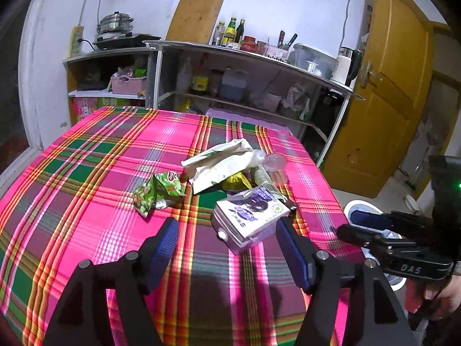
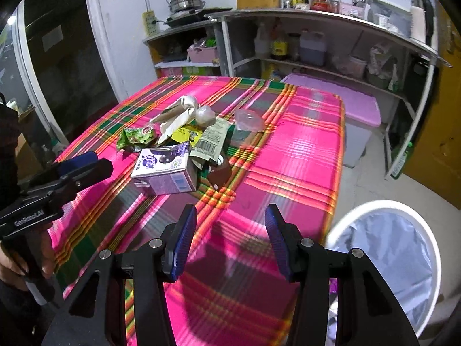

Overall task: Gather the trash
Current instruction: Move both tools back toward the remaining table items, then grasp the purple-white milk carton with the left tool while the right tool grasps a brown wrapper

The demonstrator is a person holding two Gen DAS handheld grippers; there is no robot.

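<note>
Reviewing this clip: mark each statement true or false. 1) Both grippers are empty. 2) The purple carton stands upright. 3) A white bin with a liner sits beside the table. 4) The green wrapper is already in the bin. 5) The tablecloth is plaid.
1) True: the left gripper and the right gripper both have open jaws with nothing between the pads.
2) False: the purple carton lies on its side on the table.
3) True: the white bin with a liner stands off the table's corner.
4) False: the green wrapper lies on the tablecloth.
5) True: it is pink plaid with green and yellow stripes.
</note>
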